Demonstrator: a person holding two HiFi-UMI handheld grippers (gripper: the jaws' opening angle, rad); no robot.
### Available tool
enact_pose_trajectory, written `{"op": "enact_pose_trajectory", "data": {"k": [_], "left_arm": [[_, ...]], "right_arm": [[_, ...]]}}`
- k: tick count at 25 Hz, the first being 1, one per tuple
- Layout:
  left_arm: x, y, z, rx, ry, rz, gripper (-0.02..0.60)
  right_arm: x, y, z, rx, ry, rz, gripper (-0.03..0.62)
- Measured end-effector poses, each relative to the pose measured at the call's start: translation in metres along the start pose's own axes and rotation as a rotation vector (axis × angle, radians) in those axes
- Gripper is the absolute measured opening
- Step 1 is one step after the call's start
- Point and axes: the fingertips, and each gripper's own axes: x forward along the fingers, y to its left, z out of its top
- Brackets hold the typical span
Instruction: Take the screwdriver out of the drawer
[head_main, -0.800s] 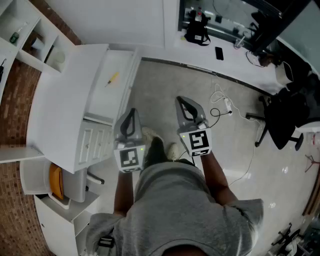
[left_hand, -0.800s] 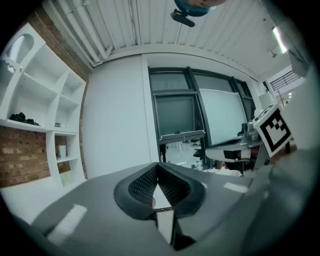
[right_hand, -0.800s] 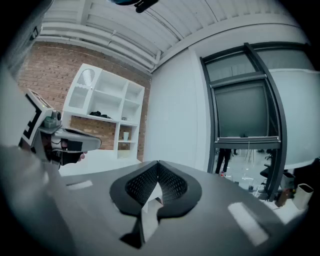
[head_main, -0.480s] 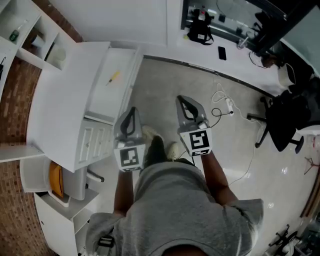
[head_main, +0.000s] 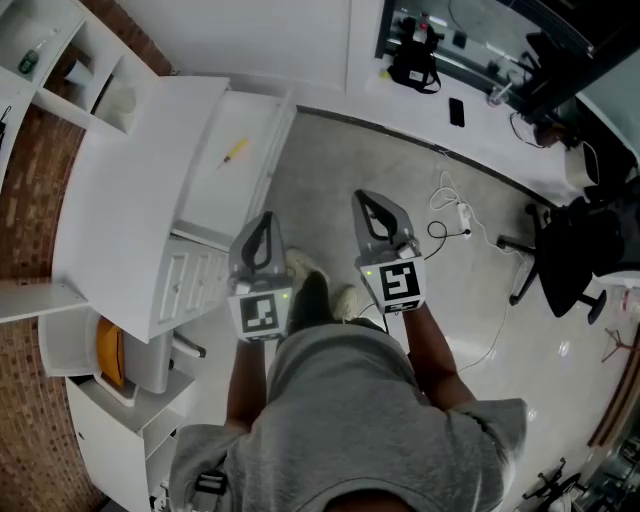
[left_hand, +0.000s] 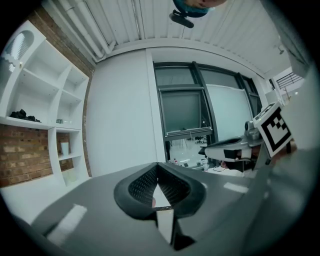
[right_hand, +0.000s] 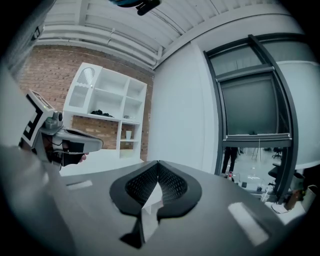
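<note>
A small yellow-handled screwdriver (head_main: 234, 151) lies in the open white drawer (head_main: 215, 195) of the white cabinet at the upper left of the head view. My left gripper (head_main: 264, 220) hangs over the floor just right of the drawer's near end, well short of the screwdriver. Its jaws are shut with nothing between them (left_hand: 158, 166). My right gripper (head_main: 364, 200) is held beside it, further right over the floor, and is shut and empty too (right_hand: 158, 163). Both point forward, nearly level.
White open shelving (head_main: 60, 60) stands at the far left against a brick wall. An orange thing (head_main: 108, 362) sits in a low compartment. A cable with a plug (head_main: 452, 212) lies on the floor, and a black office chair (head_main: 575, 250) stands at the right. My shoes (head_main: 302, 268) are under the grippers.
Both grippers stay in the same place, shut. The head view has shifted a little, so the cabinet and the drawer sit slightly further right in the picture.
</note>
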Motion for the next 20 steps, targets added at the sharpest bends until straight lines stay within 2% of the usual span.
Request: {"op": "enact_pose_trajectory", "data": {"k": [10, 20], "left_arm": [[0.051, 0.058, 0.006, 0.001, 0.012, 0.057, 0.012], [0.09, 0.144, 0.013, 0.004, 0.01, 0.091, 0.012]], "right_arm": [[0.086, 0.0, 0.017, -0.006, -0.015, 0.058, 0.003], [0.177, 0.03, 0.047, -0.008, -0.035, 0.099, 0.003]]}}
